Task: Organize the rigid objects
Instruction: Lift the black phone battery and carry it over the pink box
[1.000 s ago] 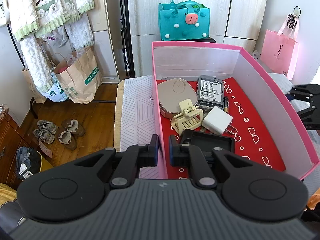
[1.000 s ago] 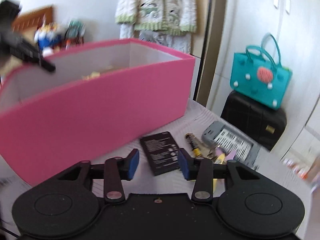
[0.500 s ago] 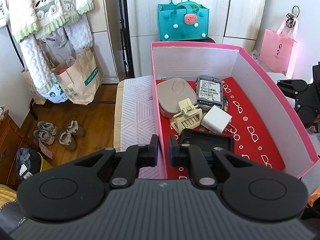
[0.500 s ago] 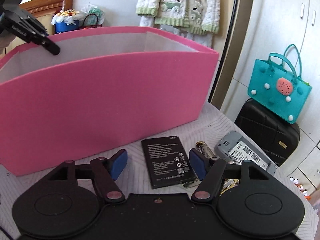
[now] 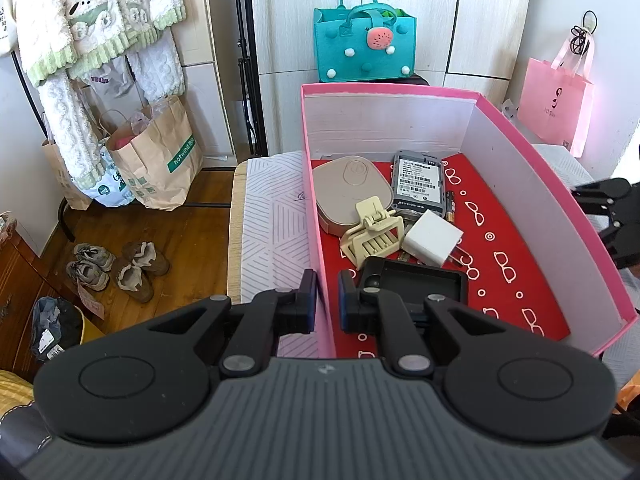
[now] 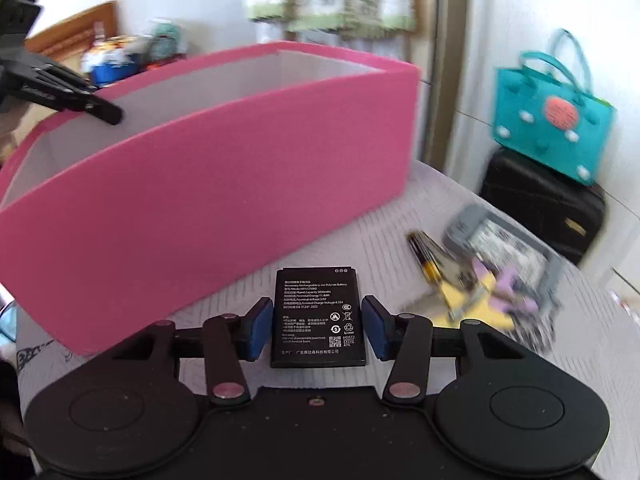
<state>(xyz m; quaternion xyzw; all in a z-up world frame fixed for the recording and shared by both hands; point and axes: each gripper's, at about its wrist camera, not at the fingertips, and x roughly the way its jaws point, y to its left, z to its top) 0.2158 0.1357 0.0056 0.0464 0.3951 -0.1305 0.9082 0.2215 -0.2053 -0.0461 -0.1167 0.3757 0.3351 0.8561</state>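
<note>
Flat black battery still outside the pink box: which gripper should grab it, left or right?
Right. The right gripper already straddles the battery, jaws closing with small gaps left. The left gripper is shut on the pink box wall.

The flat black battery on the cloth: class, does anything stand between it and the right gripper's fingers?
Nothing visible. The battery lies between the closing fingers of the right gripper, small gaps either side. The pink box stands behind it.
</note>
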